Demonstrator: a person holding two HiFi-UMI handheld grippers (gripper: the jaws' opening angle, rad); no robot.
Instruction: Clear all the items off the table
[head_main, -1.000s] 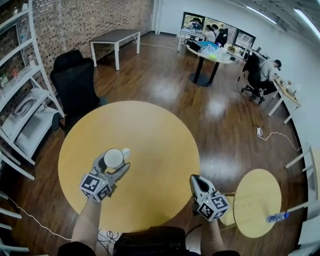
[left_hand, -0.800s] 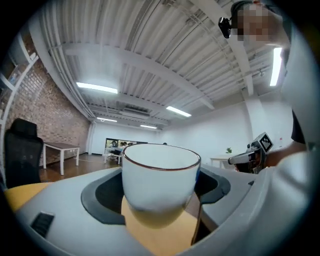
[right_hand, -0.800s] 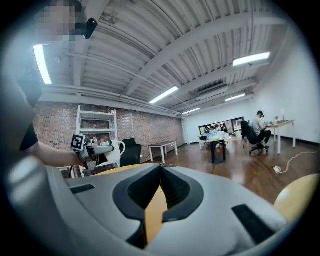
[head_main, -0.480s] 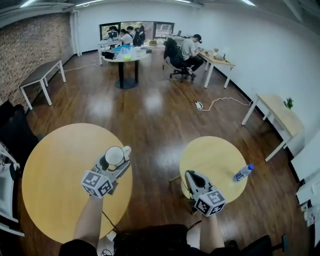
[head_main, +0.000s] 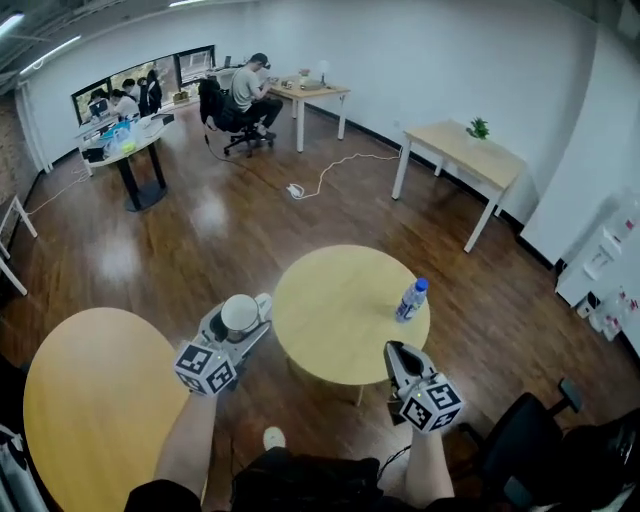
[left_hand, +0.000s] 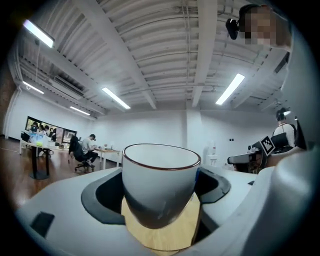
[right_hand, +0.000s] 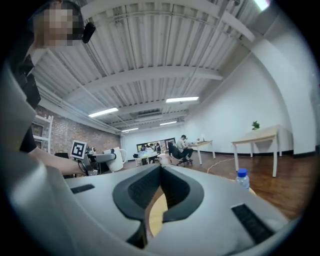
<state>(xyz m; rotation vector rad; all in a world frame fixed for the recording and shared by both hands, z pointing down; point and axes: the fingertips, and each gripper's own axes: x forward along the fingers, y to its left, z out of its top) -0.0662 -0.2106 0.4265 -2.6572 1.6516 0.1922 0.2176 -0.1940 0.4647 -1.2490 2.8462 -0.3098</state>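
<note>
Left claw (head_main: 243, 322) clamps the white round ceramic cup (left_hand: 159, 187); right claw (head_main: 398, 352) is closed, empty. The cup's smooth wall may slip, so it falls.

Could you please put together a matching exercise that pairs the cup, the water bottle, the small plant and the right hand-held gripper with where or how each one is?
Things:
1. cup
2. water bottle
3. small plant
4. right hand-held gripper

Places or states:
A. on the rectangular desk by the wall
B. shut, with nothing between its jaws
C. standing on the small round table
D. held in the left hand-held gripper

Pairs: 1-D, 2-C, 3-A, 4-B
</note>
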